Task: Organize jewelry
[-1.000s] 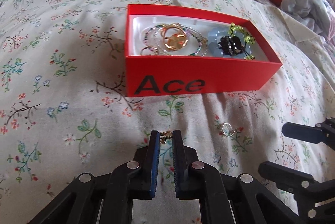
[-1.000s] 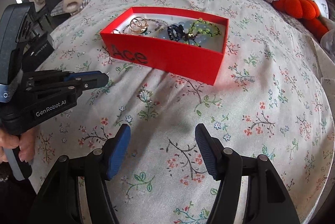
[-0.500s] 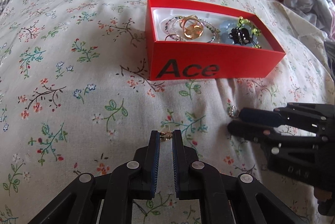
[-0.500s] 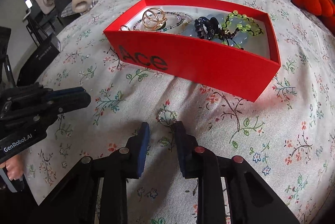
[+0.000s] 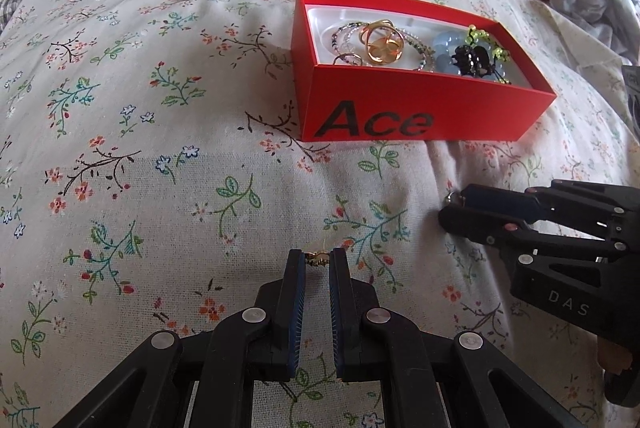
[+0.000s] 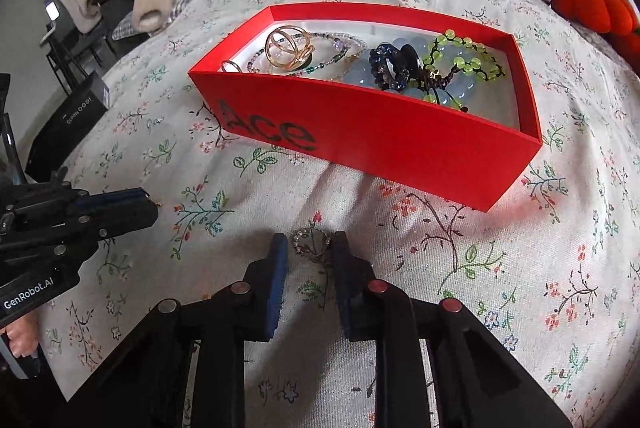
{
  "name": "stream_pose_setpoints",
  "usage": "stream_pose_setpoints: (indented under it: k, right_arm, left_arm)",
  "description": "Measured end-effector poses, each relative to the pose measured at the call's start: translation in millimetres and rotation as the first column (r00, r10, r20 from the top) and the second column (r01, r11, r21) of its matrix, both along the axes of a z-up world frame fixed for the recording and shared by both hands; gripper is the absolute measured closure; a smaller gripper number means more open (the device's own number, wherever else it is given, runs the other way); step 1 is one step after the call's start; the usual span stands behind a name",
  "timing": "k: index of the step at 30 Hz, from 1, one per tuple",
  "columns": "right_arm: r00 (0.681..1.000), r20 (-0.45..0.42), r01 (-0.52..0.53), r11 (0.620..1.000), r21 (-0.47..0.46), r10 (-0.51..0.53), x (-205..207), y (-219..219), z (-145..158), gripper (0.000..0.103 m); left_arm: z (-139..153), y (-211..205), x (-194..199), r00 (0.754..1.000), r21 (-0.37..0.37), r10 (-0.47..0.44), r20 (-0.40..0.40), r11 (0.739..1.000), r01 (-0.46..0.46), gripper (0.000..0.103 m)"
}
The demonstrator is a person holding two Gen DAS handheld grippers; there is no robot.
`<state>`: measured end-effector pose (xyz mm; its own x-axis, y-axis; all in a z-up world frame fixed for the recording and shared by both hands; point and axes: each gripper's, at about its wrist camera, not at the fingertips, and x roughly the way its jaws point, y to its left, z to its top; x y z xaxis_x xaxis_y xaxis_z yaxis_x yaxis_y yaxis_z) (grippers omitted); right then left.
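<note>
ring [image 6: 311, 243]: on the bedspread just in front of the box [image 6: 372, 144]
right gripper [image 6: 308, 248]: we've got it pinched
left gripper [image 5: 318, 259]: clamped on an earring [image 5: 317, 257]
tip: we'd lift slow, then drop both inside the box

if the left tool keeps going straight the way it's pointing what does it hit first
Probably the floral bedspread just ahead of the left tool, short of the red cardboard box; depth is unclear.

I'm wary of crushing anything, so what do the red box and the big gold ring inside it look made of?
Red box: looks like matte cardboard, with thin flat walls, crisp folded corners and printed black lettering. Gold ring: apparently polished, gold-toned metal, thin looping wire bands with bright glints; plated or solid can't be told.
</note>
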<state>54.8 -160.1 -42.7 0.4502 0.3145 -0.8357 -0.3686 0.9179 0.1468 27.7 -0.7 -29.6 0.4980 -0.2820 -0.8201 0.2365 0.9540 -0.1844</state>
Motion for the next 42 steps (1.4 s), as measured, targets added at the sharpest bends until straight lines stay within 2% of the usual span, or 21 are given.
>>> stream_pose_setpoints:
  k: [7, 18, 35, 42]
  right_arm:
    - [1.000, 0.028, -0.005, 0.999, -0.051, 0.006, -2, 8, 1, 0.082]
    - [1.000, -0.014, 0.021, 0.999, -0.049, -0.021, -2, 3, 15, 0.083]
    - [0.995, 0.036, 0.093, 0.996, 0.014, -0.094, -3, -29, 67, 0.083]
    - [0.981, 0.060, 0.181, 0.980, 0.080, -0.186, 12, -59, 86, 0.083]
  left_arm:
    - [-3, 0, 3, 1.000, 0.007, 0.007, -0.007, 1.000, -0.007, 0.097]
    - [14, -5, 11, 0.999, -0.010, 0.010, 0.033, 1.000, -0.009, 0.097]
    - [47, -21, 30, 0.996, -0.048, -0.001, 0.091, 0.999, 0.005, 0.097]
    - [59, -28, 42, 0.992, -0.073, 0.012, 0.123, 0.997, -0.003, 0.097]
